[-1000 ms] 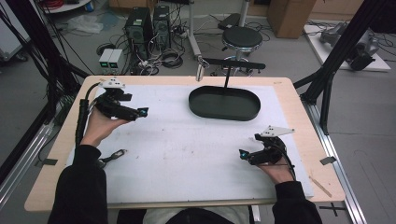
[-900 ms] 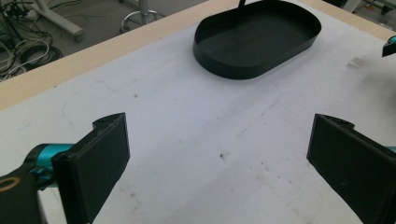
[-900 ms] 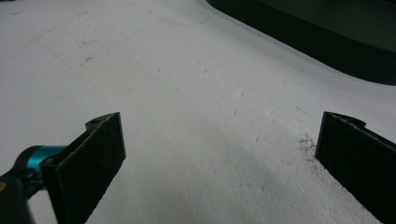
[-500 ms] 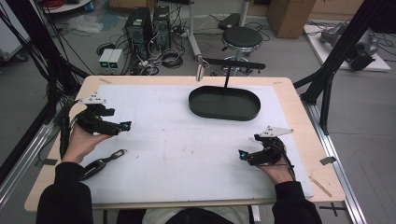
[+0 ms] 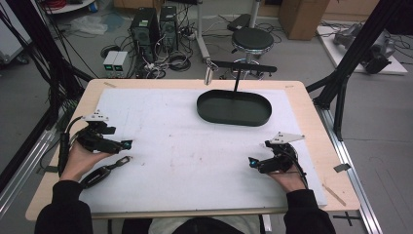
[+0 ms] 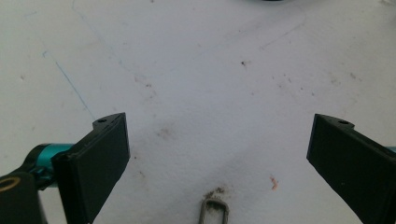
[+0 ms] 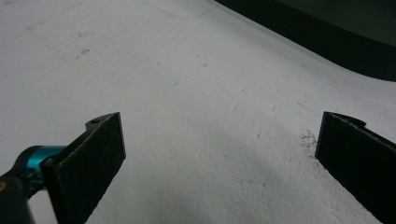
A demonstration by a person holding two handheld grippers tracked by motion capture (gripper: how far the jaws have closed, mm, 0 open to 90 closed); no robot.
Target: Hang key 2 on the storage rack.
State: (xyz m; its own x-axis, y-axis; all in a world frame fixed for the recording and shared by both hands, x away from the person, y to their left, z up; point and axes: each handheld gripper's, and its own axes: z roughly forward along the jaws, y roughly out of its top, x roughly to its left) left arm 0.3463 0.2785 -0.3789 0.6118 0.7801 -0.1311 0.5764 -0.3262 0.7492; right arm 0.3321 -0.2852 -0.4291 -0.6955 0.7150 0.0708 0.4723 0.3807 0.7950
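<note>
My left gripper [image 5: 125,145] hovers over the left side of the white mat [image 5: 195,161], held by a hand, jaws wide apart with nothing between them [image 6: 217,154]. Just nearer the person lies a small black tool with a metal loop at its end [image 5: 103,171]. That loop [image 6: 215,211] shows at the bottom of the left gripper view, below the jaws and apart from them. My right gripper [image 5: 253,162] rests low at the right front of the mat, also open and empty [image 7: 219,149]. A black oval tray [image 5: 234,108] sits at the far middle; its rim [image 7: 327,39] shows beyond the right jaws.
A thin black post with a crossbar [image 5: 243,68] rises behind the tray, with a small metal piece [image 5: 209,75] hanging at its left end. The wooden table edge [image 5: 311,112] frames the mat. A stool [image 5: 252,40] and computer boxes [image 5: 153,29] stand on the floor beyond.
My left gripper has swung left and then toward the near edge, ending just above the black tool. The right gripper and the tray have stayed put.
</note>
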